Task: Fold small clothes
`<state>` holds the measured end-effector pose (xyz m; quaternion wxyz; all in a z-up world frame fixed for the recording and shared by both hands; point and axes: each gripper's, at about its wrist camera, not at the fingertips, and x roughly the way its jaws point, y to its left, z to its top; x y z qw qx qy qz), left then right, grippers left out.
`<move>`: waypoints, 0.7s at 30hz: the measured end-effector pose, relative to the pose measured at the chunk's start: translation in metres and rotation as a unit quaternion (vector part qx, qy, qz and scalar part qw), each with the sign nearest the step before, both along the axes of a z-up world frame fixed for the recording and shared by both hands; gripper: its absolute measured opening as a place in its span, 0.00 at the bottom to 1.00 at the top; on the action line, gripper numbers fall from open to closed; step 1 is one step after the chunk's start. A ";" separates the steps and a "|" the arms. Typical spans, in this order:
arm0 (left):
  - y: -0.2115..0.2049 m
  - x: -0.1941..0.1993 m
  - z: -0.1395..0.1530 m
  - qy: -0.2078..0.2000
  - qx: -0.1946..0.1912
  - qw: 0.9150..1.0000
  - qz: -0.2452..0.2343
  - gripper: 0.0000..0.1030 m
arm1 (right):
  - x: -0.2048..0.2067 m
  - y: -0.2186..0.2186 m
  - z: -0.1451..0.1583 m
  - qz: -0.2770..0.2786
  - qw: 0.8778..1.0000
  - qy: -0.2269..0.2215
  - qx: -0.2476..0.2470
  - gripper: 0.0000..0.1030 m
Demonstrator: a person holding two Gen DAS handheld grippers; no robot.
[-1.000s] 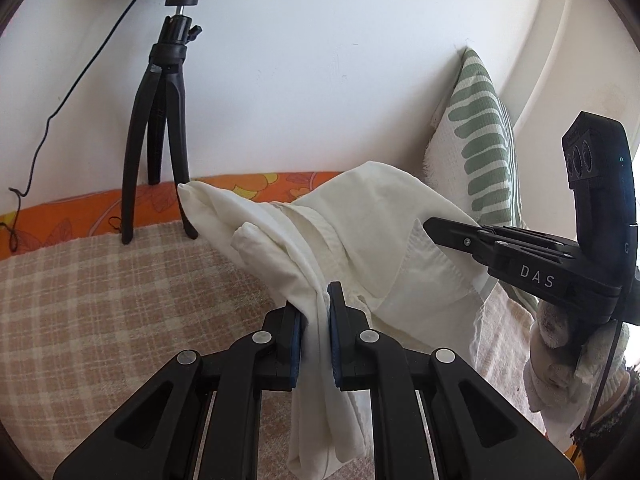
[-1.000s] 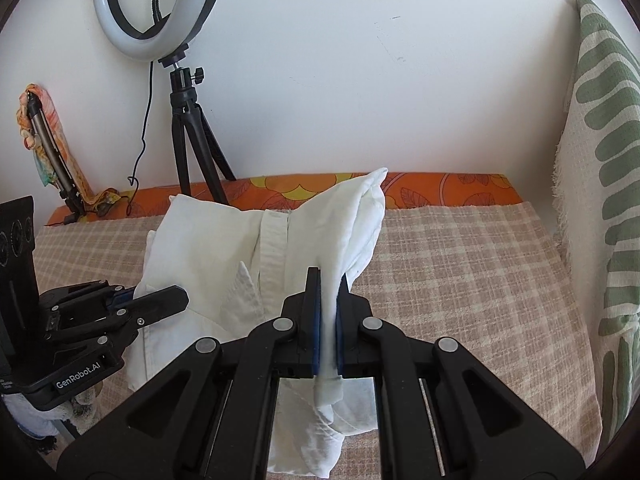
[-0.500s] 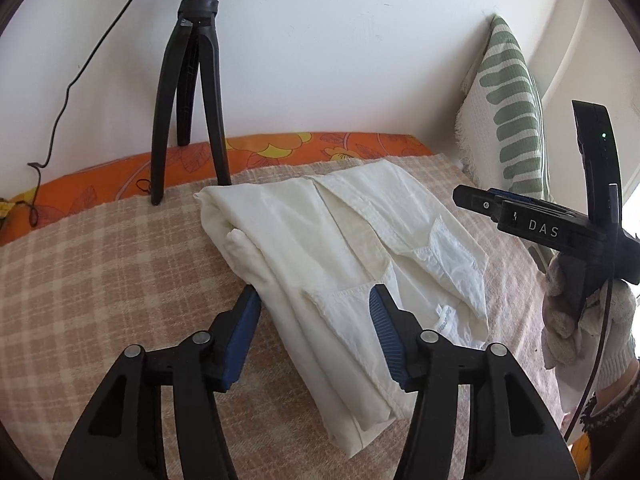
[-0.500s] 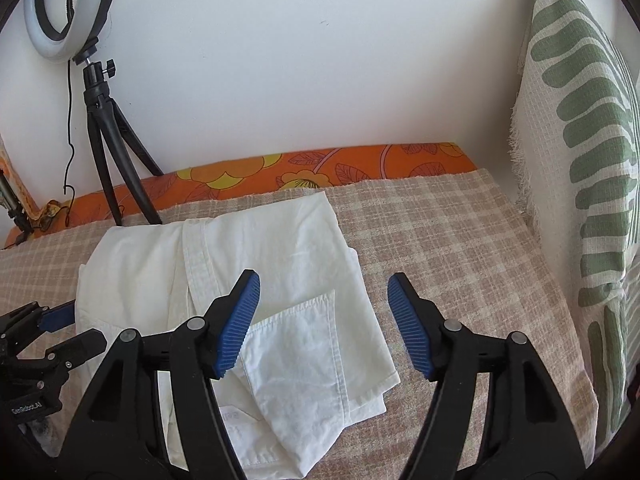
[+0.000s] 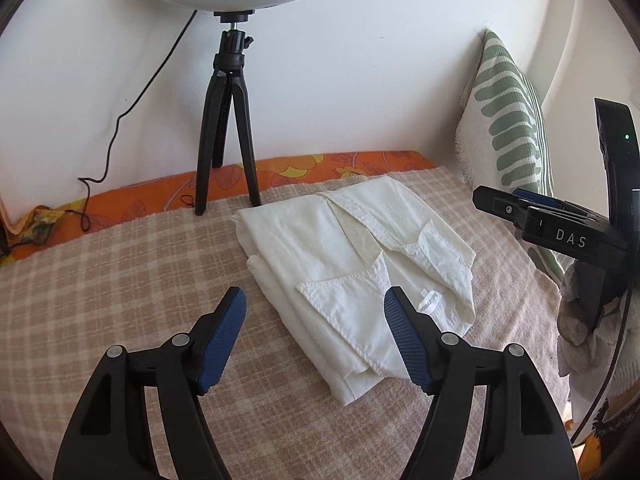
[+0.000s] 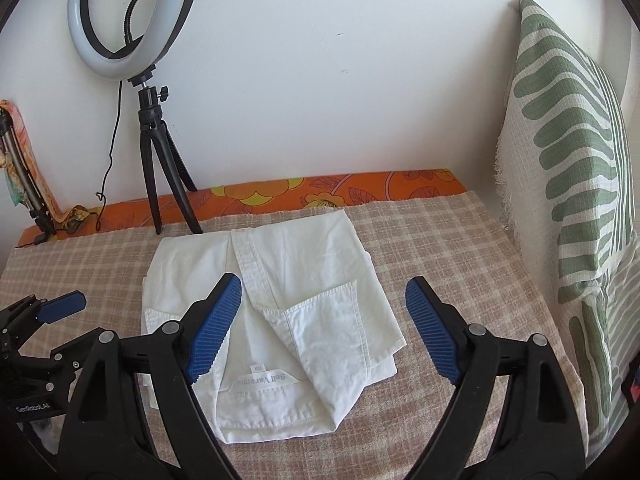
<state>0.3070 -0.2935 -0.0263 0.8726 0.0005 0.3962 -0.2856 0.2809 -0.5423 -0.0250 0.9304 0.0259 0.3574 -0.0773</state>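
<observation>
Currently the white shirt (image 6: 280, 304) lies folded on the checked blanket (image 6: 440, 248), in front of the ring light tripod (image 6: 160, 168). Left gripper (image 5: 314, 334) and right gripper (image 6: 324, 326) hover above it, jaws wide apart, holding nothing. Judgement: fold laid; next move calls for regripping an edge or flattening.

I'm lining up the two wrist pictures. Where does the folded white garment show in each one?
Left wrist view: the folded white garment lies centre-right on the checked cloth.
Right wrist view: the garment lies centre, slightly left, lower half.
Shared landmark: the ring light tripod stands behind the garment in both.
</observation>
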 end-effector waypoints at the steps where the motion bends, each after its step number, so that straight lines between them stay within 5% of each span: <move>1: 0.002 -0.004 0.004 -0.002 -0.003 1.000 0.001 0.69 | -0.005 0.003 0.003 -0.001 1.000 -0.002 -0.002 0.84; 21: 0.068 -0.114 0.081 -0.081 -0.018 0.996 0.011 0.76 | -0.127 0.084 0.069 0.017 0.998 -0.060 -0.020 0.89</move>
